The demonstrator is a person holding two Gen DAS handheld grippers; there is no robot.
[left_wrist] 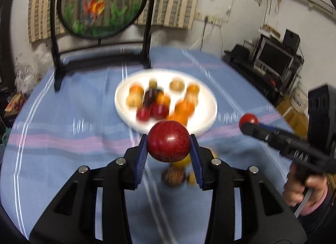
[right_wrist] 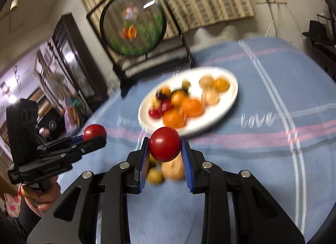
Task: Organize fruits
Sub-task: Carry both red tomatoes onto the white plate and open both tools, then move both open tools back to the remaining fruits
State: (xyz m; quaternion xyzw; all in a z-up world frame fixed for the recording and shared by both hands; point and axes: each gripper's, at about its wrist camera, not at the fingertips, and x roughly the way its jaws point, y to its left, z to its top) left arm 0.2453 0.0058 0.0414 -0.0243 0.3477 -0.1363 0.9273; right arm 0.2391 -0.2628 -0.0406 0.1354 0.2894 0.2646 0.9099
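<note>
Now both grippers clamp fruit: left gripper (left_wrist: 168, 149) a speckled dark-red plum (left_wrist: 168, 141), right gripper (right_wrist: 165, 149) a smooth red round fruit (right_wrist: 165, 147); carry each far to the white round plate (left_wrist: 122, 105), setting them among the reds.

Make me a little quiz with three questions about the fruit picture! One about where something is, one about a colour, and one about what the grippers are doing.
1. Where is the white plate?
A. On the blue striped cloth
B. On the floor
C. On a chair

2. What colour is the fruit in the left gripper?
A. Green
B. Red
C. Purple

3. What is the right gripper doing?
A. Hanging open with nothing in it
B. Resting on the plate
C. Shut on a small red fruit

Answers:
1. A, the plate sits on the cloth, in front of the round fish picture.
2. B, the fruit between its blue pads is dark red.
3. C, both pads press the fruit's sides, above the cloth.
</note>
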